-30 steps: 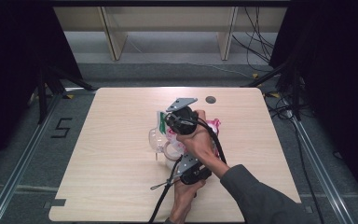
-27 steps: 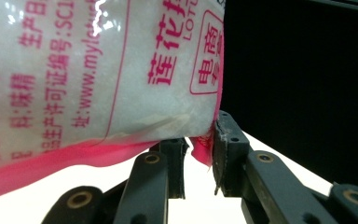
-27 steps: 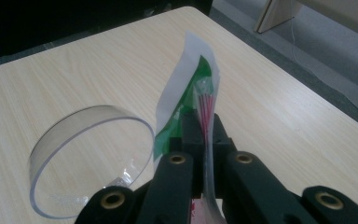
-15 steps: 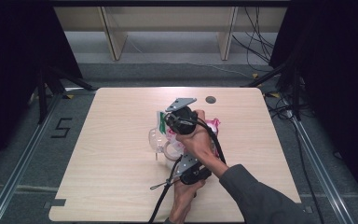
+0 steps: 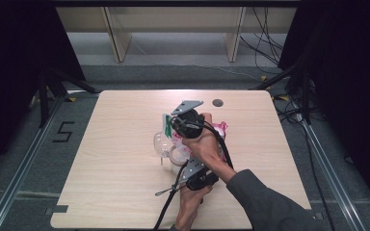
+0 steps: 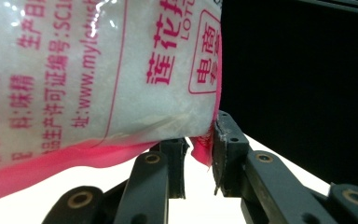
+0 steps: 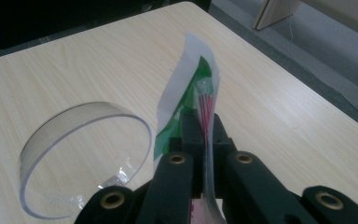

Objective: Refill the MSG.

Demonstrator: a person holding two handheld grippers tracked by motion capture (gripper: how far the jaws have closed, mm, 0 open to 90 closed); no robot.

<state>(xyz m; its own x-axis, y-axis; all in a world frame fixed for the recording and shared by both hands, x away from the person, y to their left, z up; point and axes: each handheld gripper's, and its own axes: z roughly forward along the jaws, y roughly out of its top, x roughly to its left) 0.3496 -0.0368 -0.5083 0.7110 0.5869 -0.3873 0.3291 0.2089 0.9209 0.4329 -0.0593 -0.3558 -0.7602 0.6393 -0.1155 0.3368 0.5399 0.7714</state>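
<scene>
A: Nothing is shifting between the earlier high views and this one: both hands are keeping their places at the centre of the frame, and the packet and jar are sitting where they were.

B: What is each hand-held gripper doing?

A: In the left gripper view, the left hand-held gripper point(image 6: 199, 156) is pinching the pink bottom edge of a white seasoning packet point(image 6: 98, 74), which is spreading across the upper left of that frame. Its jaws are standing slightly apart with the sealed seam clamped between them.

B: And the other one?

A: The right hand-held gripper point(image 7: 203, 135) is closing tight on a thin green-and-white strip point(image 7: 189, 100), seemingly the packet's top edge, which is rising from the jaws toward the middle of the right gripper view.

B: Where is the container?

A: A clear plastic jar point(image 7: 81, 161) is lying on the wooden surface point(image 7: 74, 60) at the lower left of that view, mouth open, apparently unfilled. In the high view it point(image 5: 165, 143) is showing just left of the hands.

B: So how far along is this?

A: I am judging it as mid-way: the packet is being gripped at both ends and looks ready for tearing or pouring. Whether the tear is finished I cannot tell, and getting the white granules into the jar is looking like the remaining work.
</scene>
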